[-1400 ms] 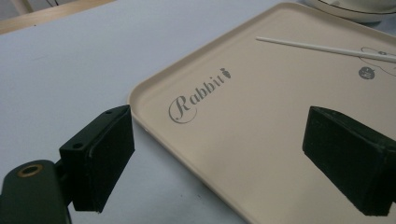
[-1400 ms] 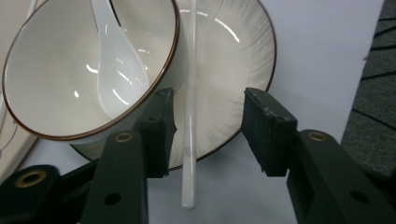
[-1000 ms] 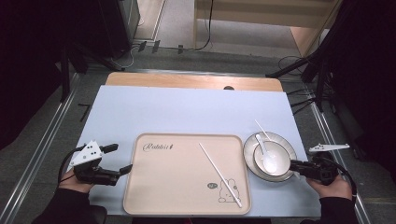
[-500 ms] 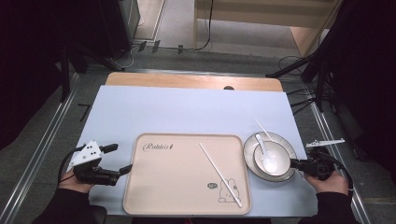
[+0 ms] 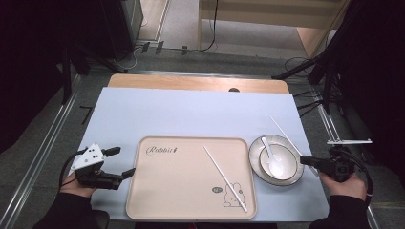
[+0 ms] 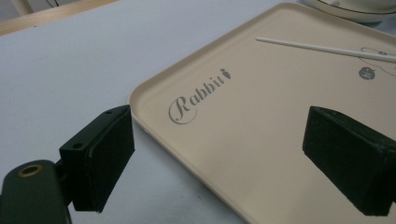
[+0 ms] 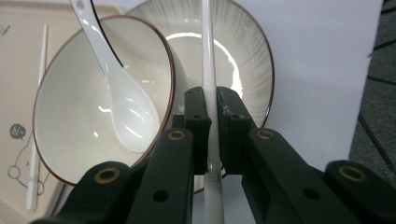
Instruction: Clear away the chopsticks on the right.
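High view had your left gripper (image 5: 117, 162) sitting at the near left of the worktop (image 5: 191, 114), just beside the left edge of the beige tray (image 5: 181, 181). Its jaws stood wide apart and held nothing. Your left gripper view put one jaw over the pale blue worktop and the other over the tray (image 6: 261, 121), with the tray's rim and its "Rabbit" lettering (image 6: 198, 95) between them; whether either jaw touched the tray you could not tell.

On the tray lay one white chopstick (image 5: 225, 179), running slantwise from the middle toward the rabbit drawing (image 5: 232, 194) at the near right corner. Just beside the tray's right edge stood the plate (image 5: 296, 177), with the bowl (image 5: 286, 155) on it and the white spoon (image 5: 273, 162) resting in the bowl.

Further right, your right gripper (image 5: 305, 161) pointed at the plate's right rim, its jaws closed on the second chopstick (image 5: 285, 136). Your right gripper view showed the two jaws pressed against that chopstick (image 7: 208, 60) from either side near its lower end, with the stick running up over the plate (image 7: 252, 65) beside the bowl (image 7: 60, 107) and spoon (image 7: 126, 107).

Against a second before, the second chopstick had left its place across the plate and bowl: its far tip now reached out over the worktop beyond the plate's far right rim. Your right hand (image 5: 345, 183) sat slightly farther right. Your left gripper, the tray and its chopstick lay as they had.
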A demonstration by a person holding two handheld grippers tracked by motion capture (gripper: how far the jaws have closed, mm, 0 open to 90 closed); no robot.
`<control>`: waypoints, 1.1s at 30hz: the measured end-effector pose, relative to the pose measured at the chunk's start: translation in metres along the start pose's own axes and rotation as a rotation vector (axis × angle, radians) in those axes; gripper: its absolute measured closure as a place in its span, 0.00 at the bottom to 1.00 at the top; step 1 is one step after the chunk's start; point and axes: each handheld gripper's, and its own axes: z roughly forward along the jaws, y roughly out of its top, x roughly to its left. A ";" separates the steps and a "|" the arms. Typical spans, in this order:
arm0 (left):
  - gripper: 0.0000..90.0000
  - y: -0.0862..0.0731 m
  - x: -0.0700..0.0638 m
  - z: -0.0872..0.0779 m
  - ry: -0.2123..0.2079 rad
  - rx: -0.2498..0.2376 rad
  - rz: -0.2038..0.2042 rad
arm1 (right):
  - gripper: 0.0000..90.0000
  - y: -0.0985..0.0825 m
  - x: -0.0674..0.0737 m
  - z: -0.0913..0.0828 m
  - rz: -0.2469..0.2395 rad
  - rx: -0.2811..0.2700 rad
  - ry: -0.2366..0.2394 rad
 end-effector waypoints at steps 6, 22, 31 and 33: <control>0.10 0.000 0.000 0.000 0.002 0.001 0.000 | 0.94 0.007 0.010 -0.016 0.017 -0.054 0.002; 0.10 0.000 0.000 -0.001 0.005 -0.003 -0.002 | 0.94 0.006 0.086 -0.011 -0.067 -0.077 0.067; 0.10 0.000 0.000 -0.001 0.009 -0.005 -0.002 | 0.94 -0.007 0.128 0.008 -0.134 -0.050 0.107; 0.10 0.000 0.000 -0.001 0.008 -0.005 -0.002 | 0.94 -0.010 0.137 0.014 -0.139 -0.040 0.115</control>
